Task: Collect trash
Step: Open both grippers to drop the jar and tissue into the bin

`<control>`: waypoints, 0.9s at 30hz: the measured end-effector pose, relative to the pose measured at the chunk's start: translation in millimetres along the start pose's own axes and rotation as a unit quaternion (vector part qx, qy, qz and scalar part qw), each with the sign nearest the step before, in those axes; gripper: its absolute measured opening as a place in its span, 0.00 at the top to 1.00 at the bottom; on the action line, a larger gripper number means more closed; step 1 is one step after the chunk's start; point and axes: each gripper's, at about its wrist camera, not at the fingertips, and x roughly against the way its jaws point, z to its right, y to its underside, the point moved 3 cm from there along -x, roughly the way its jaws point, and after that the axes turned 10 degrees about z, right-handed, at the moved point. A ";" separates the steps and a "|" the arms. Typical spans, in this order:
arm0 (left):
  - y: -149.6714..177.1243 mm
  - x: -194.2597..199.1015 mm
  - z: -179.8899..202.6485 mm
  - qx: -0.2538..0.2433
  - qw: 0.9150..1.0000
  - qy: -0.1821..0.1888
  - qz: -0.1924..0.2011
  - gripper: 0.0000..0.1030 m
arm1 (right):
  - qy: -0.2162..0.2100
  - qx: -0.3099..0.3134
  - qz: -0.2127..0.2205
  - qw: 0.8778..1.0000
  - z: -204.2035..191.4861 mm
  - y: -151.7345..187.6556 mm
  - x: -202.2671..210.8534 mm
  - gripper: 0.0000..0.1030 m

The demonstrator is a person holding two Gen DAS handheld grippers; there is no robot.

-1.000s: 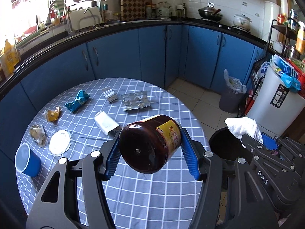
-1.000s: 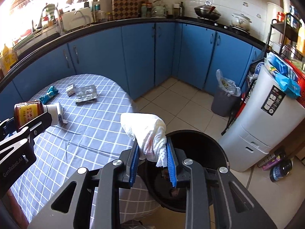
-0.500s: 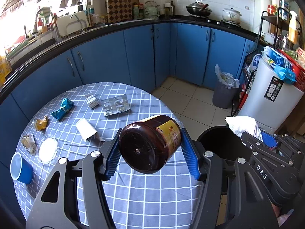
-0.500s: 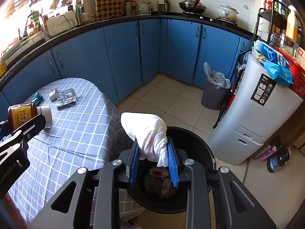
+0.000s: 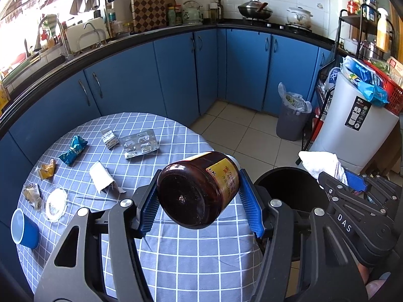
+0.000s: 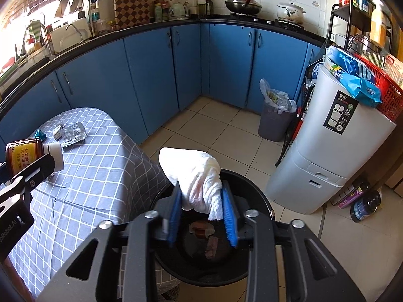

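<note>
Since the earlier frames both grippers have travelled sideways from above the table toward the black bin (image 6: 254, 183), which now lies directly beneath the right gripper (image 6: 202, 214); that gripper's jaws have just been opening, with the crumpled white tissue (image 6: 194, 176) between them. The blue pads stand visibly wider than before; the wad touches both, leaning toward the right-hand pad, and pokes up toward 12 o'clock above the bin's mouth. Scraps of brown refuse (image 6: 202, 231) lie on the bin floor.

The left gripper (image 5: 199, 201) is clamped on a brown glass jar (image 5: 199, 188) with a yellow label, held on its side, base toward the camera, over the table's edge. In its view the bin sits at 3 o'clock.

On the round table (image 5: 191, 259), covered in a blue-grey checked cloth, from 10 to 11 o'clock: a blister pack (image 5: 139, 143), a small carton (image 5: 109, 138), a blue wrapper (image 5: 74, 149), a folded white packet (image 5: 102, 176), a yellow wrapper (image 5: 46, 170), a clear lid (image 5: 54, 202) and a blue cup (image 5: 24, 231).

At 1 o'clock, well apart, a grey lined bin (image 5: 292, 115) stands by the blue cabinets (image 5: 176, 75).
</note>
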 end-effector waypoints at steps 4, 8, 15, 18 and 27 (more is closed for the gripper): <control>-0.6 -1.4 0.8 -0.001 1.000 0.002 0.000 0.43 | 0.008 -0.005 0.027 1.000 5.1 -3.5 7.4 0.27; -1.4 -2.3 2.1 0.000 1.000 0.004 -0.001 0.43 | 0.009 -0.005 0.032 0.999 6.8 -7.4 9.3 0.26; -3.0 -2.1 7.0 -0.003 1.000 0.007 0.002 0.42 | 0.010 -0.010 0.022 1.000 8.7 -5.4 5.3 0.26; -3.3 -2.9 8.0 -0.003 1.000 0.010 0.001 0.43 | 0.013 -0.009 0.022 1.000 9.1 -5.2 4.8 0.26; -5.9 -3.7 16.6 -0.010 1.000 0.019 0.004 0.42 | 0.018 -0.013 0.019 1.000 15.7 -2.8 4.1 0.26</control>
